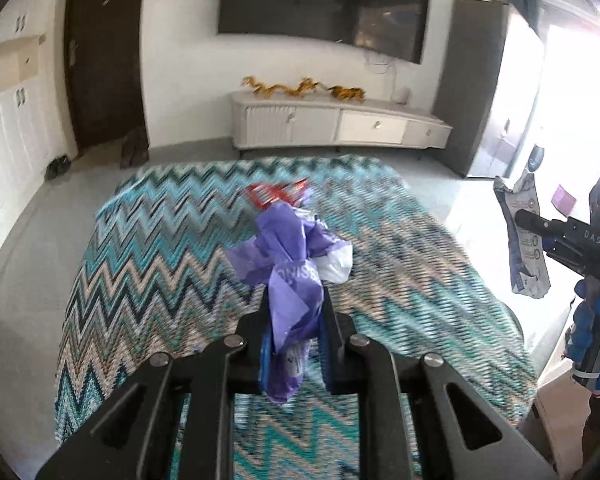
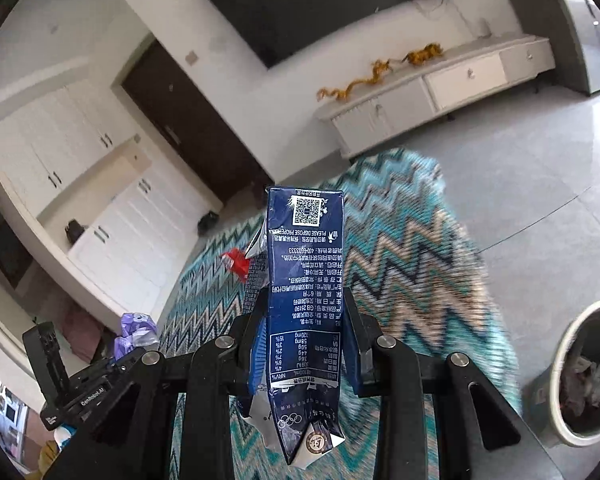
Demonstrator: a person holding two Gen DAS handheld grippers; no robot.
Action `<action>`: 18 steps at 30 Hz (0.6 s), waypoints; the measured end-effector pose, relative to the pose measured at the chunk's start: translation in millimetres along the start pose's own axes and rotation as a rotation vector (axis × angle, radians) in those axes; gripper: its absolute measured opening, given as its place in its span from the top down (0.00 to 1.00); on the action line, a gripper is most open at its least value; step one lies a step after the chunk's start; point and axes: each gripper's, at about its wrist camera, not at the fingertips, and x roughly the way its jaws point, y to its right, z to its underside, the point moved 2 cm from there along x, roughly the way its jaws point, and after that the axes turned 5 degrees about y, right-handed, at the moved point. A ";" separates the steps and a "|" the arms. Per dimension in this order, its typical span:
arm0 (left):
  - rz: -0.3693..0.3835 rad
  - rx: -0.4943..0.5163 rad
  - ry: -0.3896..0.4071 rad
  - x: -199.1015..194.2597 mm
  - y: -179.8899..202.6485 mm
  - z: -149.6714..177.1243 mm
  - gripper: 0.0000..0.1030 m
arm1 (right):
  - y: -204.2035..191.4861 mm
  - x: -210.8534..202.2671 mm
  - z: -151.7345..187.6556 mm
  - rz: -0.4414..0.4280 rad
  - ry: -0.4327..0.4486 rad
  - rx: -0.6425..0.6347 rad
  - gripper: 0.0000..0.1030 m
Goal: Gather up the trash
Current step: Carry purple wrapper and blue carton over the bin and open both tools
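Note:
My left gripper (image 1: 294,304) is shut on a crumpled purple wrapper (image 1: 290,264) and holds it above the zigzag rug (image 1: 160,248). My right gripper (image 2: 306,312) is shut on a flattened dark blue milk carton (image 2: 306,280), held upright above the rug (image 2: 400,240). The carton (image 1: 522,240) and right gripper also show at the right edge of the left wrist view. A red wrapper (image 1: 276,194) lies on the rug beyond the purple one; it also shows in the right wrist view (image 2: 236,262). A round trash bin (image 2: 588,372) holding crumpled trash stands at the right.
A low white TV cabinet (image 1: 340,124) stands against the far wall under a wall-mounted TV (image 1: 324,8). A dark door (image 1: 104,60) and white cupboards (image 1: 8,132) are at the left. Grey tiled floor (image 2: 520,168) surrounds the rug.

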 end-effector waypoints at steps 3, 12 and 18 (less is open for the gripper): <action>0.042 0.048 0.014 -4.7 34.2 -11.2 0.83 | 18.3 -31.7 -2.6 0.033 0.043 -0.005 0.69; 0.226 0.242 -0.050 33.6 184.8 -30.0 0.83 | 117.8 -112.9 1.4 0.205 0.132 0.062 0.69; 0.338 0.372 -0.123 70.8 284.5 -12.1 0.83 | 197.8 -132.4 25.2 0.329 0.110 0.163 0.69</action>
